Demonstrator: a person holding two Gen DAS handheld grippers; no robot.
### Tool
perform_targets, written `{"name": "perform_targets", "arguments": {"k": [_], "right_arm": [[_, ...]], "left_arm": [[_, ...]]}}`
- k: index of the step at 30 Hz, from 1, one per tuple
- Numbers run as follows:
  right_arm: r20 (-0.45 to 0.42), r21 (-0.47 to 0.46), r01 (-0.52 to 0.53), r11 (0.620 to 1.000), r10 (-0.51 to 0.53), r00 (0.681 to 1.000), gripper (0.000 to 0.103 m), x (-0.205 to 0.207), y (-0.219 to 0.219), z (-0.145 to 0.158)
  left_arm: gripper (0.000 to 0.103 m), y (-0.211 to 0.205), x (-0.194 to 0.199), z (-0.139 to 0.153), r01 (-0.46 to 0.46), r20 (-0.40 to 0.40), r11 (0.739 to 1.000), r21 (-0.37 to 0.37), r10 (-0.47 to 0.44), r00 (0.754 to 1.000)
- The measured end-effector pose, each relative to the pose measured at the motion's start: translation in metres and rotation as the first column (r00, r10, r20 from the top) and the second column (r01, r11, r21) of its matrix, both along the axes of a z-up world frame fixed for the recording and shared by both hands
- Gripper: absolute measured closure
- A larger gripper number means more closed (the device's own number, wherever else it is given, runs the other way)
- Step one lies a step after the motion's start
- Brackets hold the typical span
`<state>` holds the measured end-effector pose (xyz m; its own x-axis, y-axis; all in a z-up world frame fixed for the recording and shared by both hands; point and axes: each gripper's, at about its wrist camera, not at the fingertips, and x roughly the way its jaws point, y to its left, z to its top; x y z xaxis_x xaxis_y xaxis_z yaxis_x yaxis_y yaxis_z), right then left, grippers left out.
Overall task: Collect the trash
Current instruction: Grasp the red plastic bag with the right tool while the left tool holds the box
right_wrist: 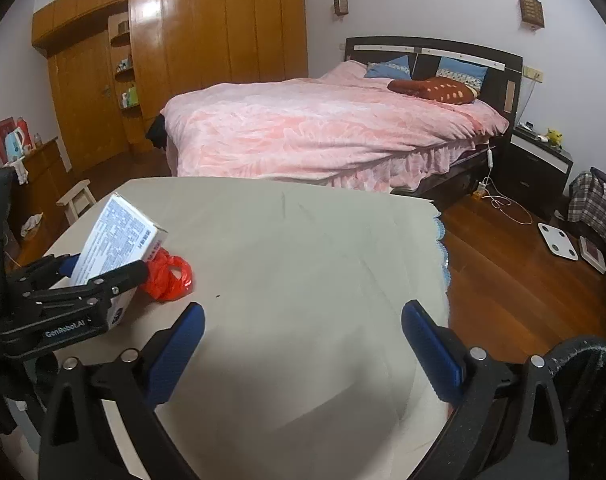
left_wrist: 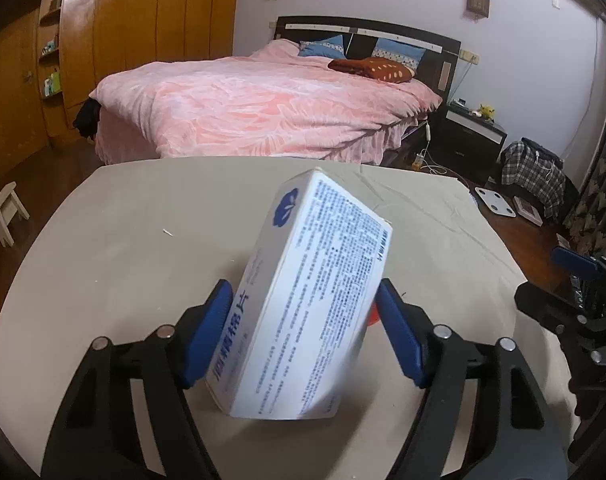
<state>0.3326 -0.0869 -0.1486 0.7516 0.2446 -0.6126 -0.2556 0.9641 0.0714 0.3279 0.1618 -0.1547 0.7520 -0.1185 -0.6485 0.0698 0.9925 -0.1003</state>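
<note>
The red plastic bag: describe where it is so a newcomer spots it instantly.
Find the beige-covered table in front of the pink bed. Near its left edge, the left gripper straddles a white box. The red plastic bag lies crumpled beside that box, the only red thing there.

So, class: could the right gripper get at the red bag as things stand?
Probably yes. The right gripper is open and empty, with bare table between it and the red bag; the box and left gripper crowd only the bag's far side.

The table (right_wrist: 303,240) surface is open across its middle, right and far areas. Obstacles stand only at near left: a tilted white box (right_wrist: 115,240) and, touching it, a red plastic bag (right_wrist: 171,276).
</note>
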Motion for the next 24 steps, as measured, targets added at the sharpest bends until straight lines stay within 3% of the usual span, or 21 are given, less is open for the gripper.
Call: {"name": "perform_targets", "arguments": {"k": [15, 24], "right_arm": [[0.009, 0.016, -0.025, 1.000, 0.025, 1.000, 0.006, 0.000, 0.010, 0.003], [0.029, 0.048, -0.094, 0.994, 0.092, 0.995, 0.006, 0.008, 0.052, 0.004]], "left_arm": [[0.041, 0.017, -0.035, 0.021, -0.085, 0.083, 0.996, -0.002, 0.084, 0.993], [0.041, 0.055, -0.049, 0.021, -0.189, 0.076, 0.981, 0.036, 0.186, 0.980]]}}
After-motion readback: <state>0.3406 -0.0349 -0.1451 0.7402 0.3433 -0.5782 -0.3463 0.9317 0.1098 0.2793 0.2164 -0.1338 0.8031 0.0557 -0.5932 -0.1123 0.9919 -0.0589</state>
